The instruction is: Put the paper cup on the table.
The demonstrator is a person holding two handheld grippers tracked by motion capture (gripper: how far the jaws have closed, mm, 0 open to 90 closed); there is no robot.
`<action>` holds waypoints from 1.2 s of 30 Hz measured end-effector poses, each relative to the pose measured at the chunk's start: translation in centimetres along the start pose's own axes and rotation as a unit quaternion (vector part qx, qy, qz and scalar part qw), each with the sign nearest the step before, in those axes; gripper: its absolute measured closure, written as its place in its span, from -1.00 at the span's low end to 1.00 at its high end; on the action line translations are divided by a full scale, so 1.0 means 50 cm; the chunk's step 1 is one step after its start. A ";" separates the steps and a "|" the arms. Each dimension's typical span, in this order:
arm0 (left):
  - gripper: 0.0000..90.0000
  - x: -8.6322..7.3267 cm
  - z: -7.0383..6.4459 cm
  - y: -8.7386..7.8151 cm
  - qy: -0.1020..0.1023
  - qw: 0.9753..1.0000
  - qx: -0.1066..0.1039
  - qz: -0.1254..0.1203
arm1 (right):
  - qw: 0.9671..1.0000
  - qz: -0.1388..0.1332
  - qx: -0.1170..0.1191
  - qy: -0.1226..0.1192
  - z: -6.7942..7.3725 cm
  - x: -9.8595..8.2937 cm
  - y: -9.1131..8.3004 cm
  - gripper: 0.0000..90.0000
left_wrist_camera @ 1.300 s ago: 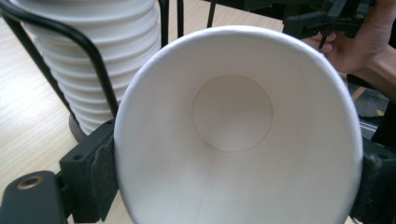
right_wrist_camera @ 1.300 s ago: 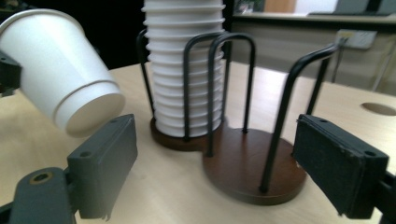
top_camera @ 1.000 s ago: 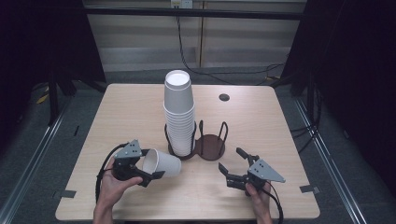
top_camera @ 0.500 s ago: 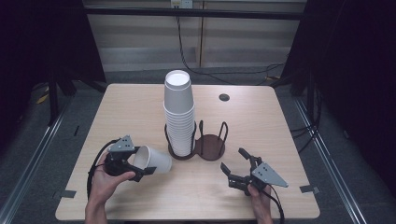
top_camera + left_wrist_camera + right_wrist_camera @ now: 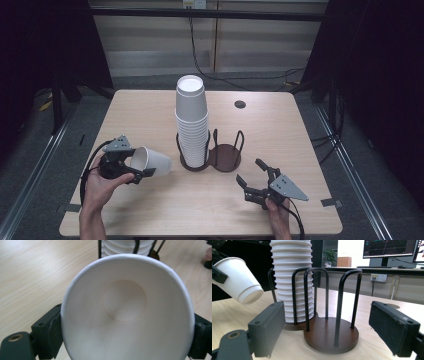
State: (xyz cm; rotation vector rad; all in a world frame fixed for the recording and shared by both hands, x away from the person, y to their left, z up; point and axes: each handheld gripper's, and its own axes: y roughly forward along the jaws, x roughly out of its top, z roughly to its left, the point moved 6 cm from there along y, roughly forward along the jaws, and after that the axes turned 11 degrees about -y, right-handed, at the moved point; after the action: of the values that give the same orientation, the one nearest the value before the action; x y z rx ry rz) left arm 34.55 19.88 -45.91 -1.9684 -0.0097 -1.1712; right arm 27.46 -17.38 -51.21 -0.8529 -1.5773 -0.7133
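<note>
L gripper [image 5: 131, 167] clamped on single paper cup [image 5: 150, 161], cup on its side, base toward stack [image 5: 191, 121] | R gripper [image 5: 256, 181] jaws apart, empty, holder's free slot [image 5: 225, 154] just ahead | progress: prob 1 cup off stack, free slot empty, placing left

A lab or office test space; a lone wooden table [image 5: 150, 115] stands among dark curtains [image 5: 45, 45] and floor rails [image 5: 30, 170]; a lit monitor [image 5: 390, 248] and wall sockets [image 5: 378, 277] sit behind.

One stack [image 5: 191, 125], one loose cup [image 5: 151, 161]
</note>
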 end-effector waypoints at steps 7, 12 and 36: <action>-0.77 0.021 0.022 0.006 -0.011 1.000 0.015 0.022 | 1.000 0.000 0.001 0.000 0.000 0.000 0.000 -0.71; -0.77 0.043 0.028 0.009 -0.006 0.999 0.014 0.031 | 1.000 0.000 0.001 0.000 0.000 0.000 0.000 -0.71; -0.78 0.103 0.073 0.057 0.020 0.989 0.051 0.138 | 1.000 0.000 0.001 0.000 0.000 0.000 0.000 -0.71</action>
State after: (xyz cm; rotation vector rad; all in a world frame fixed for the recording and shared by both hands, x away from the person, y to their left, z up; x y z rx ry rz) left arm 41.24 18.41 -44.77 -1.7903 0.2137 -1.0084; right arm 27.46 -17.38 -51.21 -0.8521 -1.5783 -0.7124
